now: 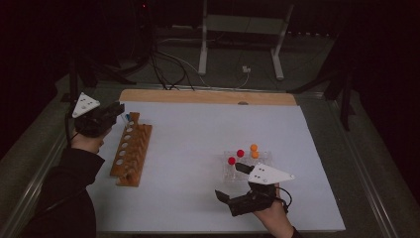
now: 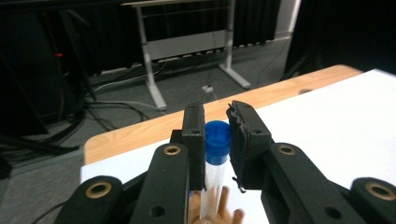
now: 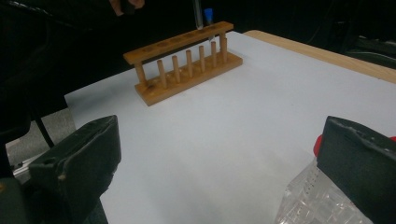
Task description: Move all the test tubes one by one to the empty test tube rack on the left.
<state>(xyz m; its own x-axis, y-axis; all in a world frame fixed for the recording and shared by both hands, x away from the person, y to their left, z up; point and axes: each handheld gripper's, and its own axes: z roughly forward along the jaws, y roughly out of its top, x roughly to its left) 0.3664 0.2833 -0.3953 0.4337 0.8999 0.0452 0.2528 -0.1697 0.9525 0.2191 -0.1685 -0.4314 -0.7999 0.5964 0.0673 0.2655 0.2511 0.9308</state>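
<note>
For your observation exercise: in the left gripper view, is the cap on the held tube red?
No, the tube clamped by the left hand-held gripper wears a blue cap.

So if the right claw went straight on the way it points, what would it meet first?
Probably nothing near: bare white mat lies ahead of the open right claw. Further on, it would likely meet the wooden rack, though depth is hard to judge.

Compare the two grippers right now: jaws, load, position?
The left gripper has its jaws shut on a blue-capped tube; the right gripper stands wide open, holding nothing. The left one is at the wooden rack's far end, the right beside the clear rack of red- and orange-capped tubes. Both have black jaws.
</note>
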